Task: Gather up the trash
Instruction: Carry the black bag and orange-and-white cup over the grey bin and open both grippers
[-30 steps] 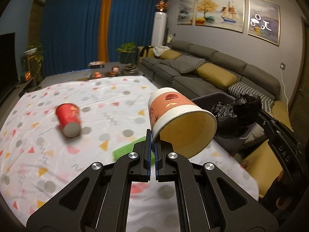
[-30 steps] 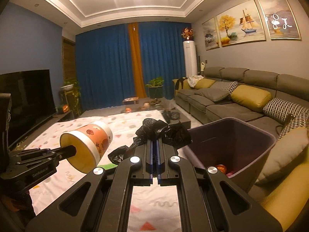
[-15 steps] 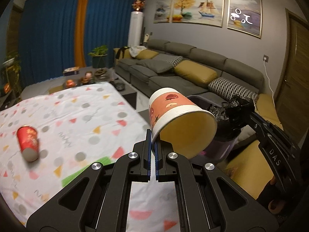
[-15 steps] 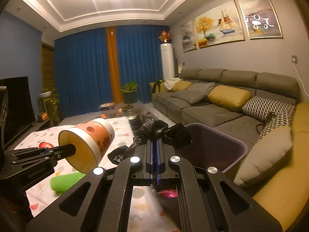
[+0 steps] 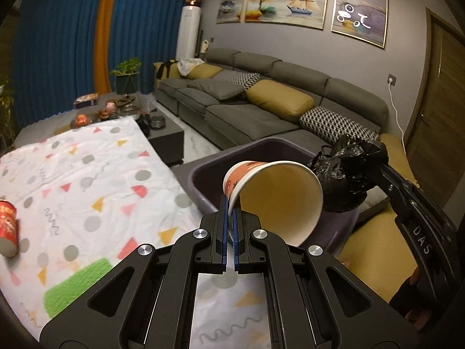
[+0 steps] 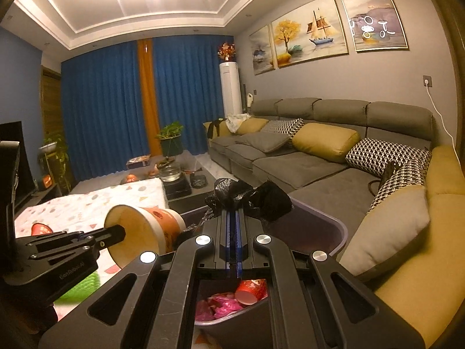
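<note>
Legible writing first: in my left wrist view the right gripper's arm carries the white letters "DAS"; in my right wrist view the left gripper's body carries faint embossed lettering that I cannot read with certainty. One wall painting (image 5: 359, 18) bears white characters, also unreadable to me.

Left gripper (image 5: 230, 218): its blue pads are clamped on the rim wall of a paper cup (image 5: 273, 195). The cup lies tilted on its side, its mouth turned toward my camera, with a tan interior, a white rim and an orange band printed with small red figures. It hangs over the near edge of the bin (image 5: 203, 174).

Right gripper (image 6: 232, 224): its pads are pressed together on a crumpled black plastic bag (image 6: 250, 195), glossy and bunched, which is held above the bin's right side.

The bin (image 6: 334, 226) is a dark purple tub standing between the desk and the grey sofa (image 5: 261, 107). Inside it I see a red cup (image 6: 250, 290) and pink wrapping (image 6: 215, 305).

The desk (image 5: 87, 174) lies to the left under a white cloth printed with grey dots, coloured triangles and squiggles. On it, at the far left, a red cup with a printed pattern (image 5: 7, 226) lies on its side, and a green pad (image 5: 78, 288) lies near the front edge.
</note>
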A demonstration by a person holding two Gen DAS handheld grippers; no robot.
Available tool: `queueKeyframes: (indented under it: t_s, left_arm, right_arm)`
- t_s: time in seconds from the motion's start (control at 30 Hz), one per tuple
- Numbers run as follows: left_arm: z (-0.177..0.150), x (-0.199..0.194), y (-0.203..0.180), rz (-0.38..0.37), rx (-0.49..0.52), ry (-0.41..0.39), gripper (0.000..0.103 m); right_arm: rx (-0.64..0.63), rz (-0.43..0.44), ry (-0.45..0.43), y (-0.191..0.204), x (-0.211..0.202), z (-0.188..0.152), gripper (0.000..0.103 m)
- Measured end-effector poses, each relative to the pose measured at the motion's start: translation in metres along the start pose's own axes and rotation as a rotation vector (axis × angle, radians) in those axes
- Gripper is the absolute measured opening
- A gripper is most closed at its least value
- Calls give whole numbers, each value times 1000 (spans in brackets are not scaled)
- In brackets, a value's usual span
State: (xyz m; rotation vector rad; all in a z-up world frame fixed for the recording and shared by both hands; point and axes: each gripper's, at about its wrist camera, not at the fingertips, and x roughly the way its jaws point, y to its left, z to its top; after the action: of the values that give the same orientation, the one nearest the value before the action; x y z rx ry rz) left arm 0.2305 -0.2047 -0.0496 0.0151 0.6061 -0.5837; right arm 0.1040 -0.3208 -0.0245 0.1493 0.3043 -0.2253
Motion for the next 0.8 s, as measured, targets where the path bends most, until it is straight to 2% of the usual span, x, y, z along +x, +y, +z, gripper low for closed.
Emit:
queueKeyframes:
  t_s: [0.43, 0.8]
  left_arm:
    - [-4, 38, -12, -65, -10, 62, 2]
    - [-11, 56, -14, -82, -18, 101, 2]
  right_arm:
    - [26, -14, 44, -16, 15, -7, 4]
    - [37, -20, 84, -23, 31, -7, 4]
